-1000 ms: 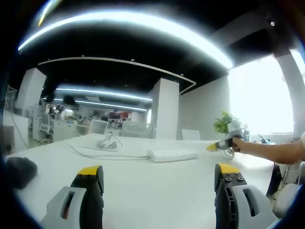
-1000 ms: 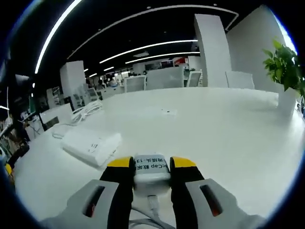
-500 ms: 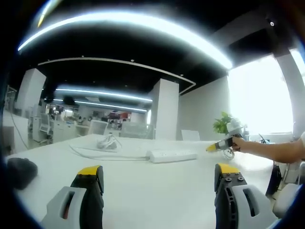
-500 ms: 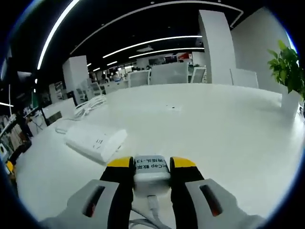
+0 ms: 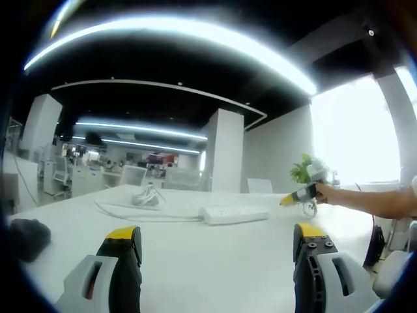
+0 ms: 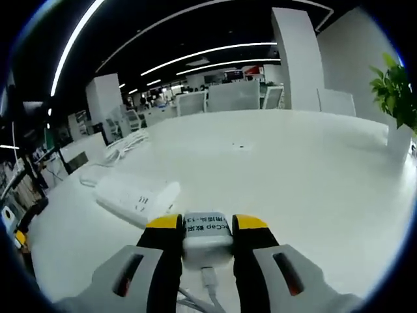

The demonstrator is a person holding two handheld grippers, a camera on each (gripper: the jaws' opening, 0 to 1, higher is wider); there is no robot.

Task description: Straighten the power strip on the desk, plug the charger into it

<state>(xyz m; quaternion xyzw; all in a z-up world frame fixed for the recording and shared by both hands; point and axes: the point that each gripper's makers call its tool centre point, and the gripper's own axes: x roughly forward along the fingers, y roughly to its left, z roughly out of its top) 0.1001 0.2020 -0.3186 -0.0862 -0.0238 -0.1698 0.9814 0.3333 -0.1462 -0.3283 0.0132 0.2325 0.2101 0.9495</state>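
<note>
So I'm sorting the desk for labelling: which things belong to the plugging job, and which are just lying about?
Job: power strip; charger, held in the right gripper; left gripper, open.
Lying about: coiled white cable; potted plant; dark object.

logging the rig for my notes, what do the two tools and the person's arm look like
Both tools match: light grey bodies with a slot, black jaws capped by yellow tips. See the left tool and right tool. The arm reaching in beside the left tool is bare, no sleeve visible.
</note>
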